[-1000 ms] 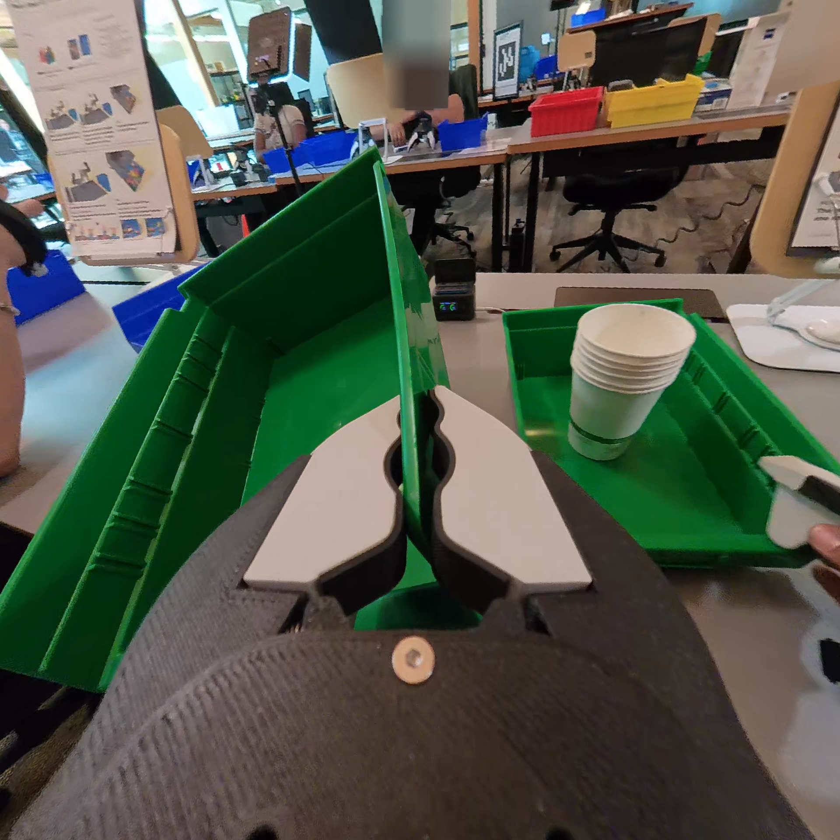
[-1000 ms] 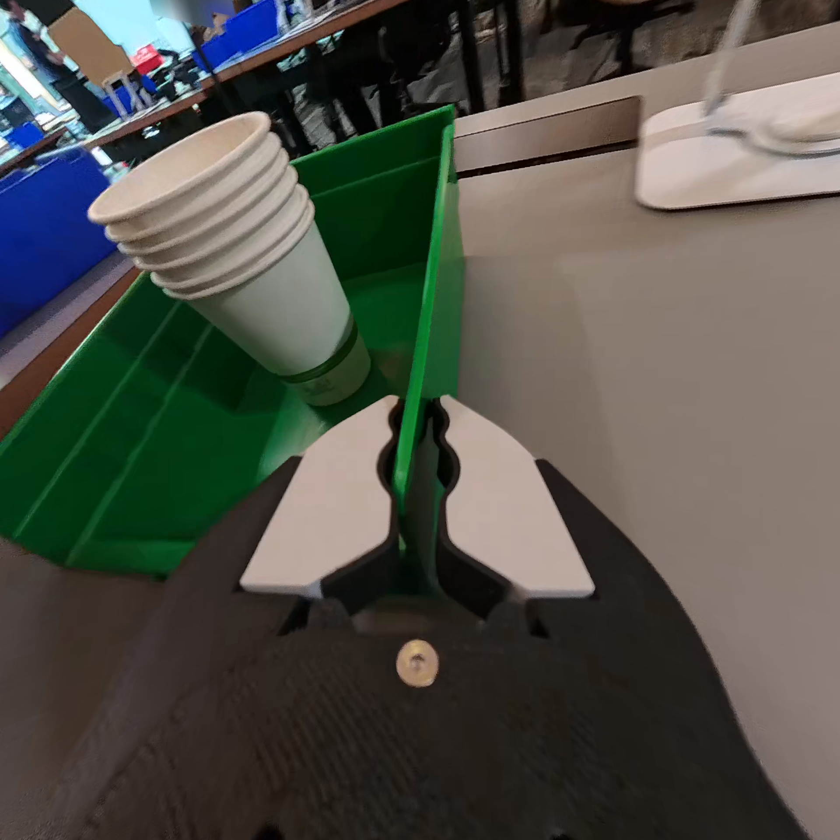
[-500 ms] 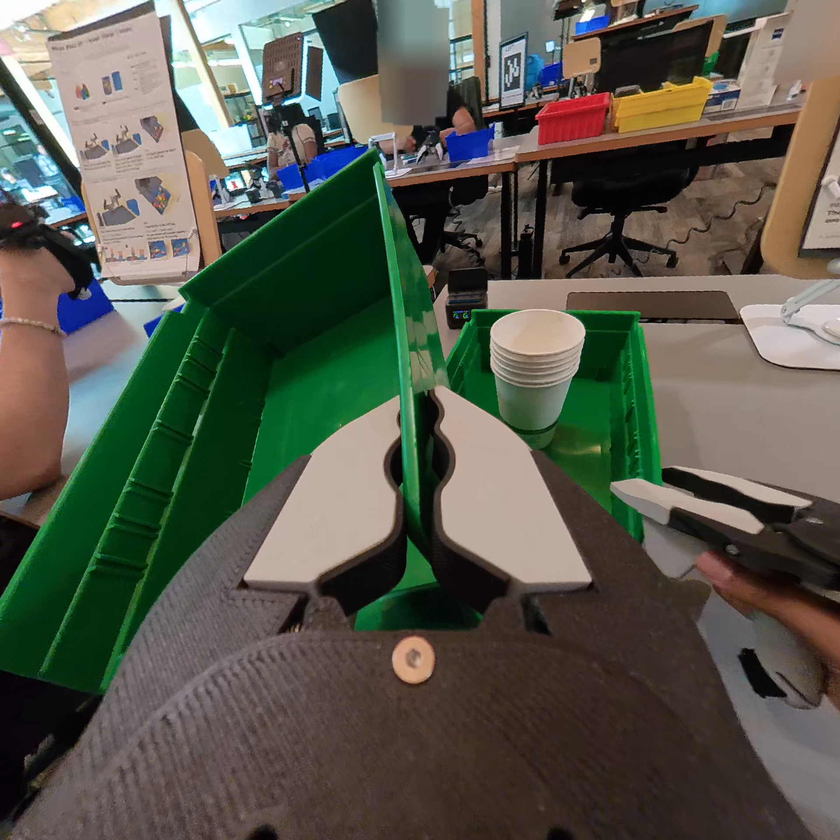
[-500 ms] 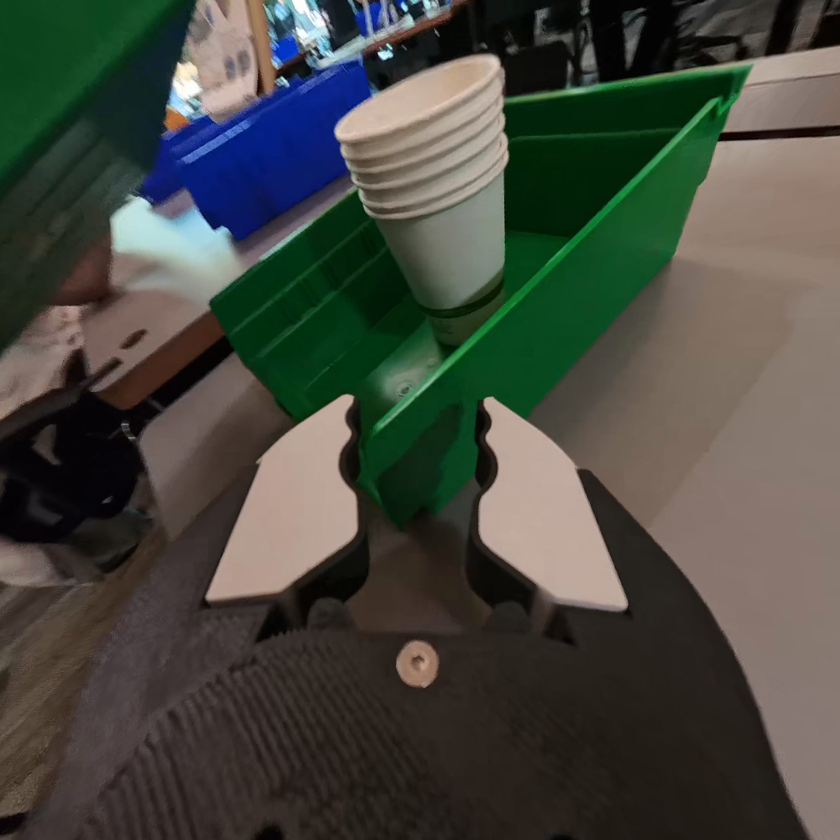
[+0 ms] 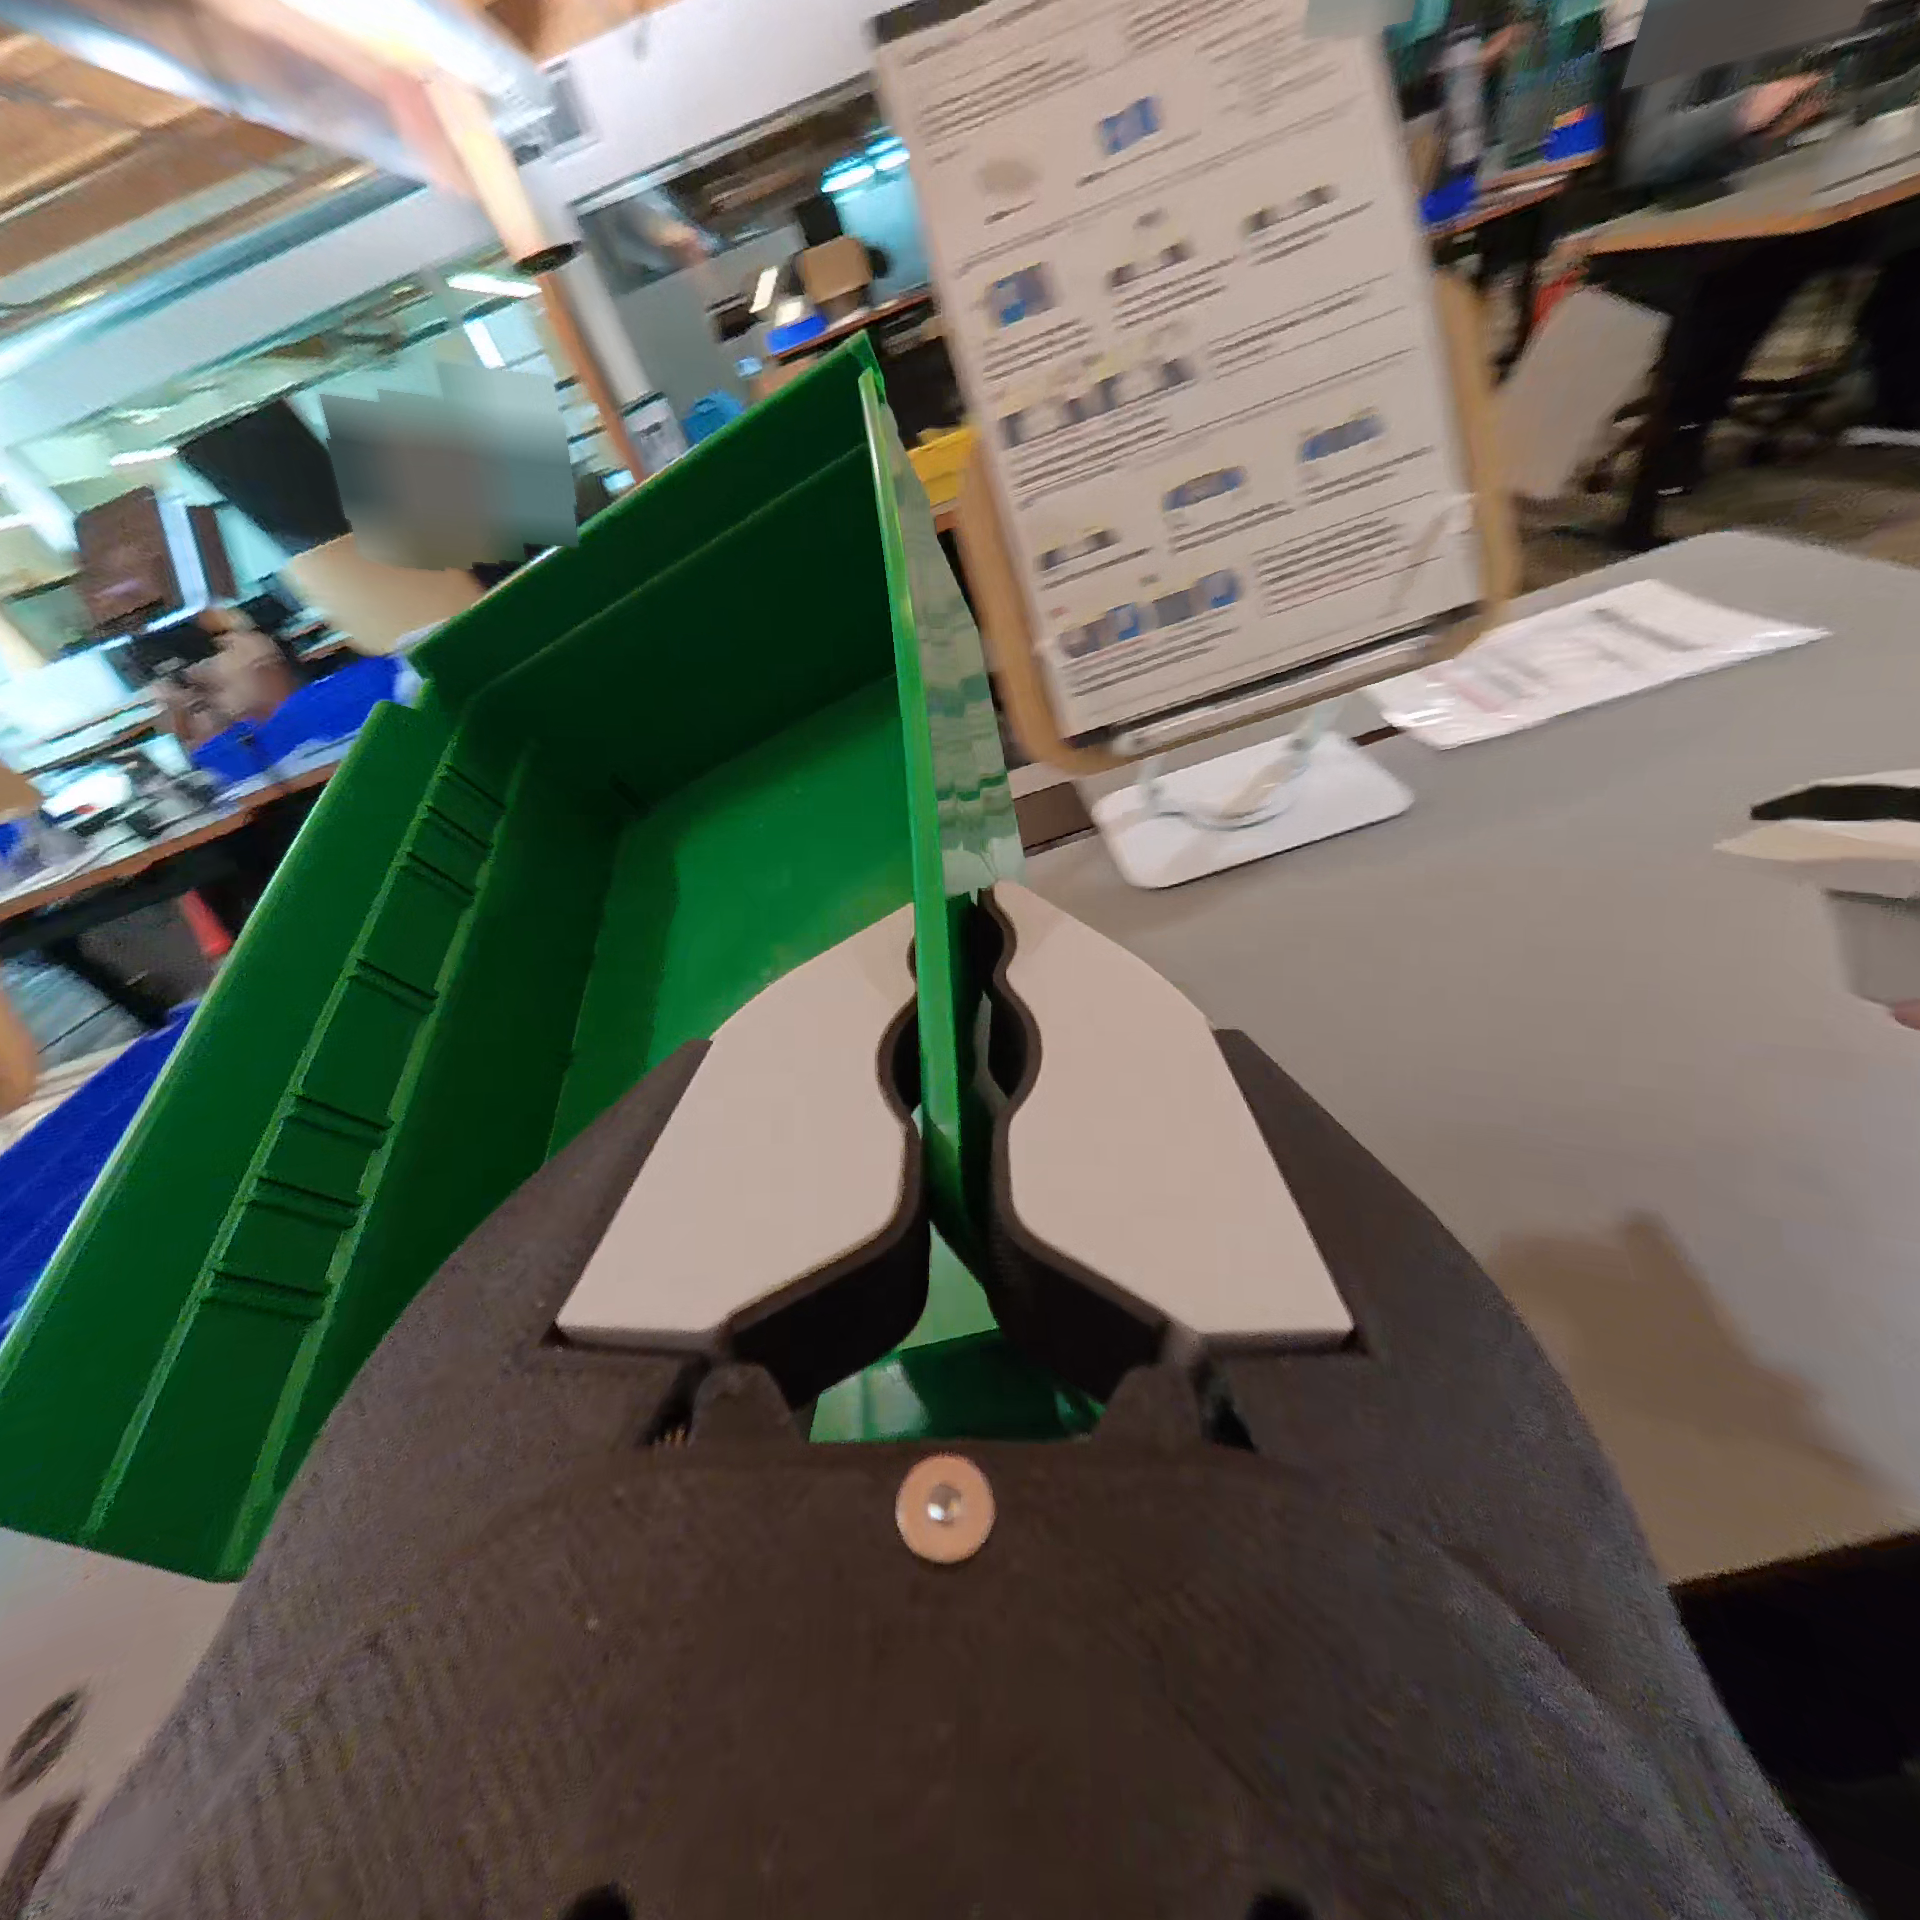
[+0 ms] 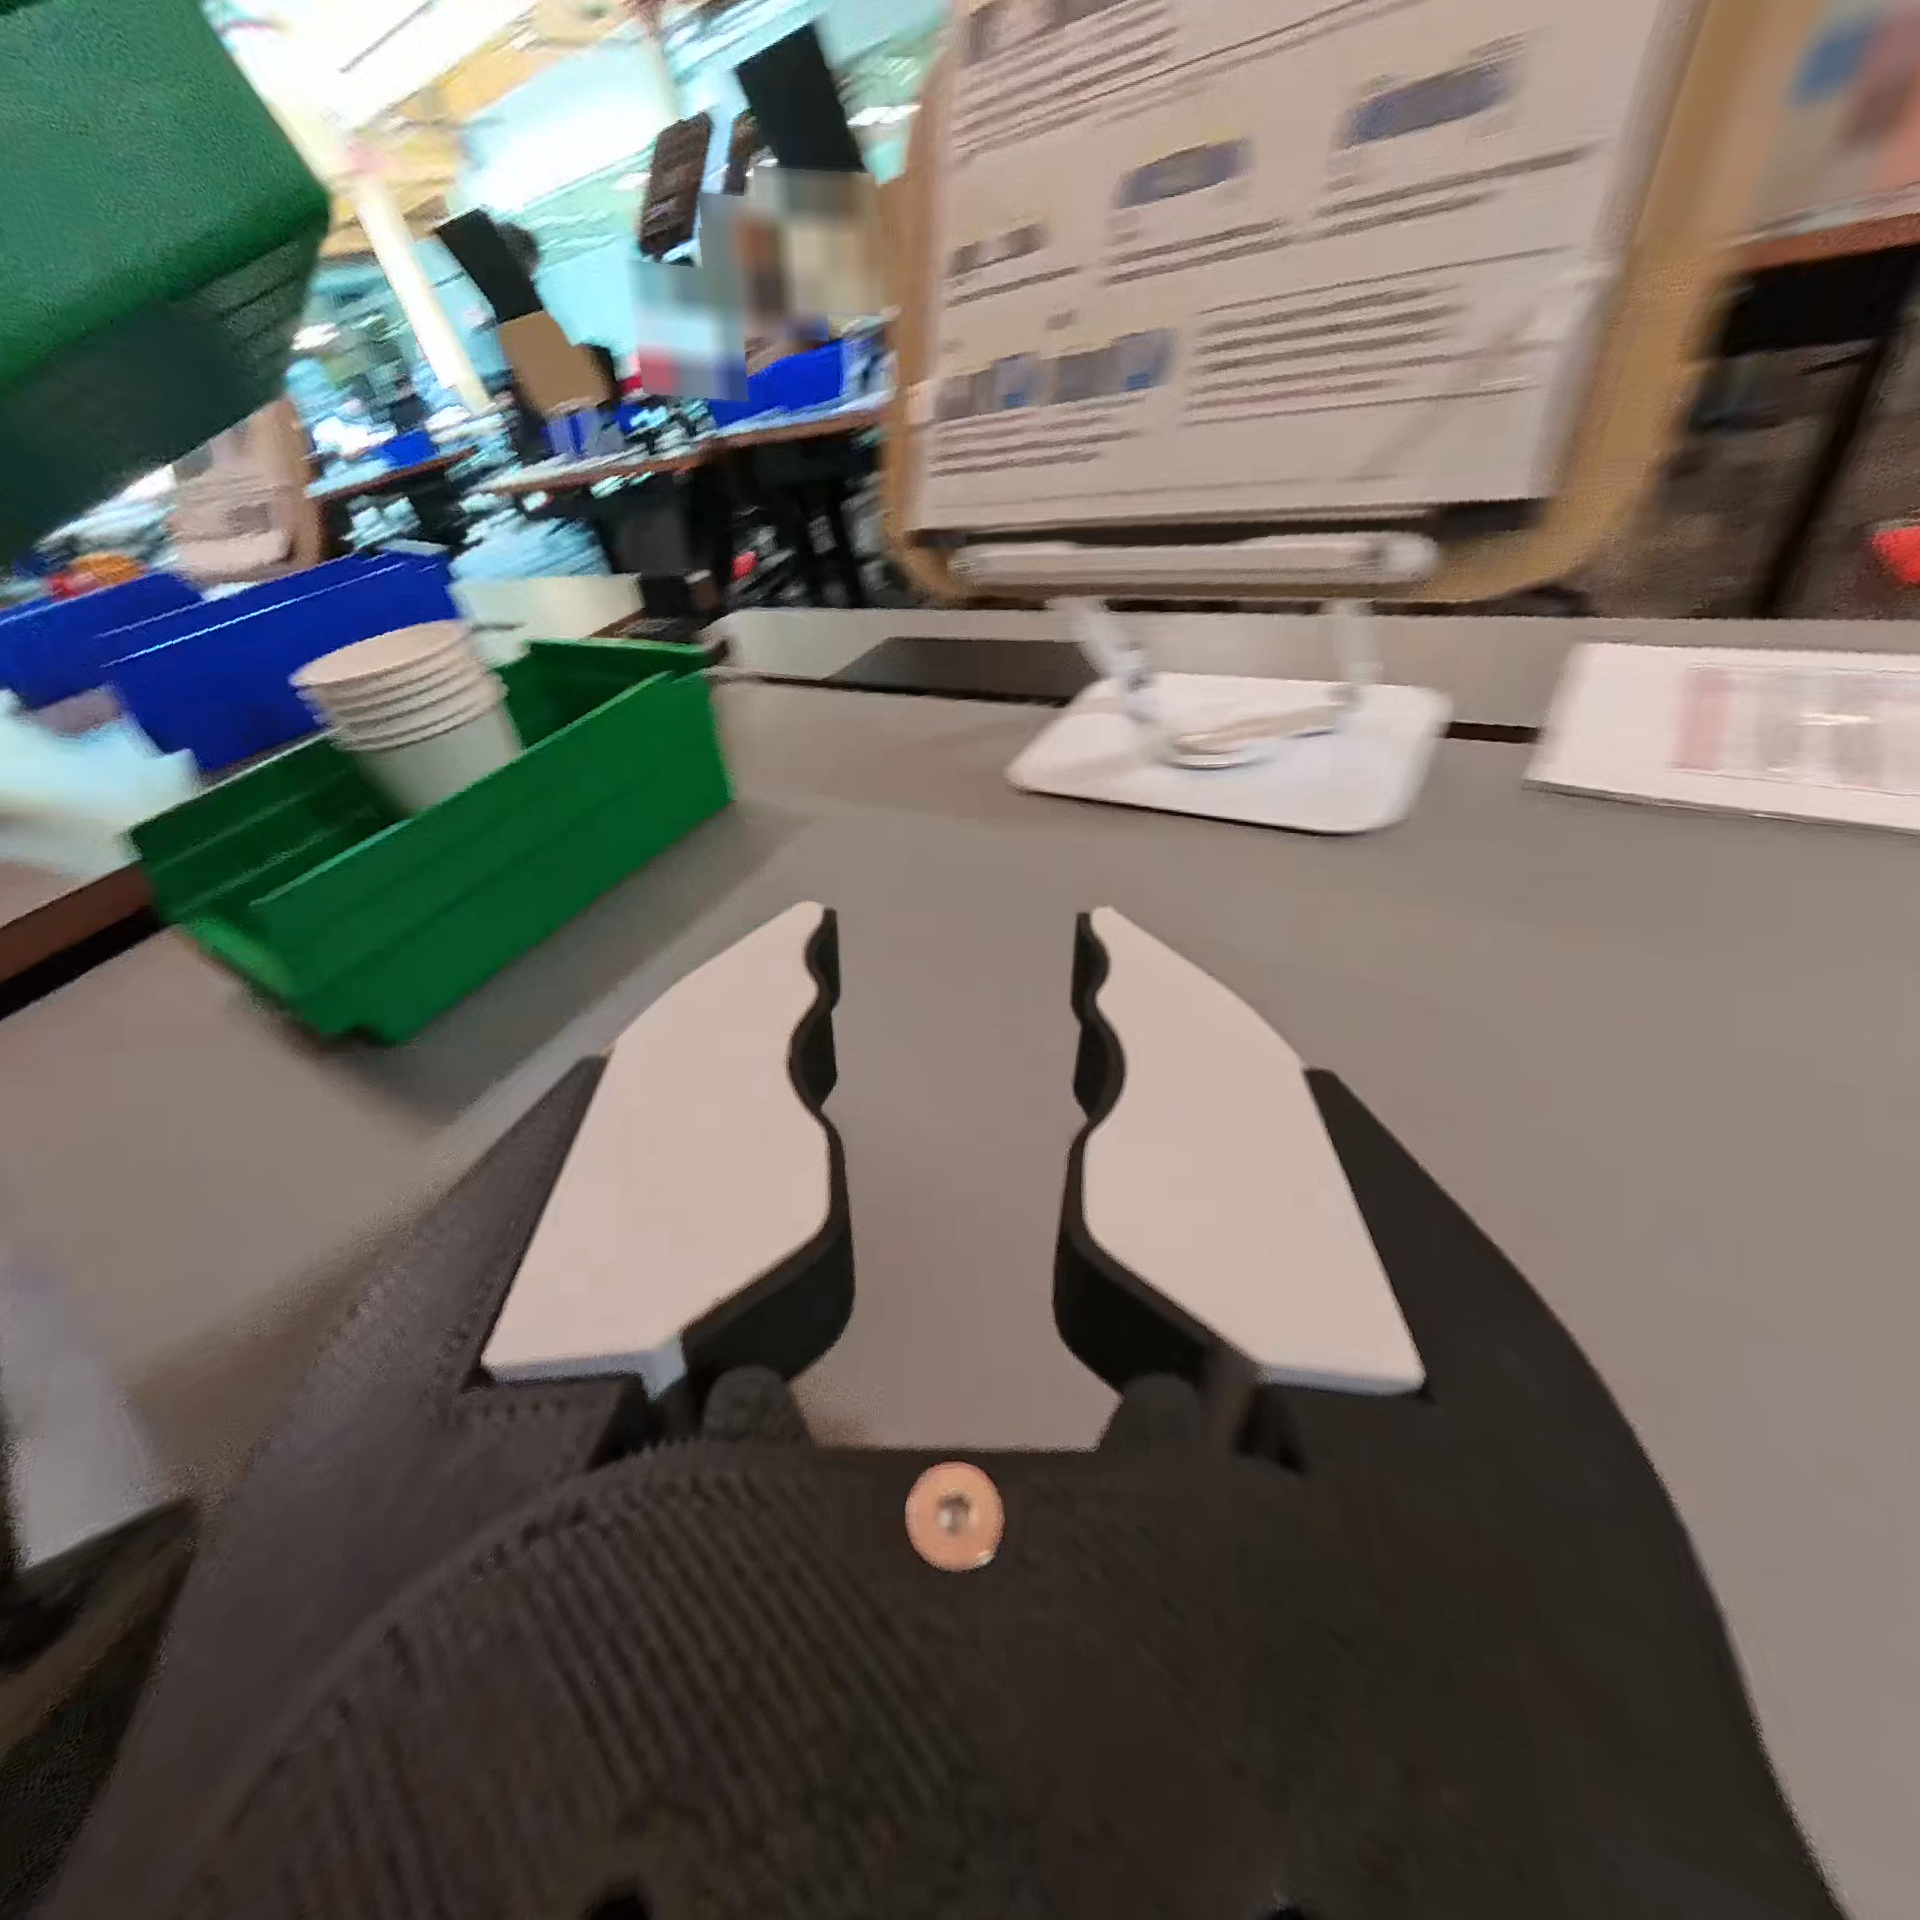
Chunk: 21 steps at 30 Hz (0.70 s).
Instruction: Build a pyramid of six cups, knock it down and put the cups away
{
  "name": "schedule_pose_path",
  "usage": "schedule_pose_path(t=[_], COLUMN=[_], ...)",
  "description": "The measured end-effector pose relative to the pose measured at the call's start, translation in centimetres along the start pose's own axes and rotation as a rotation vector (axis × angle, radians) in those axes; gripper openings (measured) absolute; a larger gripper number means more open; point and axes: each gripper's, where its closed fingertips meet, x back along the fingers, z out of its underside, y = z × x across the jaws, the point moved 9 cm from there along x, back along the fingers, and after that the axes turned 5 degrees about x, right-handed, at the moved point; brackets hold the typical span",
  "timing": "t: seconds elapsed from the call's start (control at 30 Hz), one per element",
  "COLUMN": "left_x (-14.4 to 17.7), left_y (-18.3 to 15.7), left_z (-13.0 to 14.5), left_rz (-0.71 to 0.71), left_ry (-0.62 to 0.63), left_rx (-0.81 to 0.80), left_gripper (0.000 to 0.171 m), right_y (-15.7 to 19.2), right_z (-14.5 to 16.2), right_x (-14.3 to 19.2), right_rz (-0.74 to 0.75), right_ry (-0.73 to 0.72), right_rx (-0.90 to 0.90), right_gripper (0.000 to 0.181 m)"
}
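The left tongs (image 5: 951,925) are clenched on the right side wall of an empty green bin (image 5: 582,935), which is lifted and tilted above the grey surface (image 5: 1507,1039), its open top facing the camera. The right tongs (image 6: 951,925) are released, fingers well apart and gripping nothing, held level just above the surface and pointing at a white tray (image 6: 1236,753). Left of the tray, a second green bin (image 6: 436,883) rests on the surface with a stack of paper cups (image 6: 416,707) standing upright inside. Behind the tray stands a poster board (image 6: 1257,260).
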Motion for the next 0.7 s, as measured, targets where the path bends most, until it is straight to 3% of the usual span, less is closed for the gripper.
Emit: schedule_pose_path(t=[0.1,0.23,0.27,0.33,0.5,0.7], left_x=[-1.1,-3.2,-3.7,-4.8,-7.6,-10.3], left_y=[-5.1,-11.7,-13.5,-16.7,-23.1,-26.9], left_z=[-0.7,0.5,1.1,2.4,6.8,11.1], left_rz=[0.145,0.332,0.373,0.441,0.585,0.662], left_ry=[0.005,0.028,0.033,0.043,0.077,0.138], left_rx=[0.015,0.021,0.012,-0.007,-0.035,-0.061], left_gripper=[0.006,0.006,0.005,0.006,0.006,0.006], right_y=[-5.8,-9.7,-10.2,-11.1,-10.7,-10.6], right_z=[1.9,2.2,2.4,3.4,4.3,5.5], right_x=[4.6,7.7,8.0,8.5,10.3,12.1], right_rz=[0.2,0.242,0.279,0.391,0.409,0.524], right_ry=[-0.116,-0.183,-0.18,-0.158,-0.118,-0.079], right_rx=[-0.044,-0.201,-0.188,-0.131,-0.137,-0.173], right_gripper=[0.036,0.035,0.025,0.01,0.025,0.028])
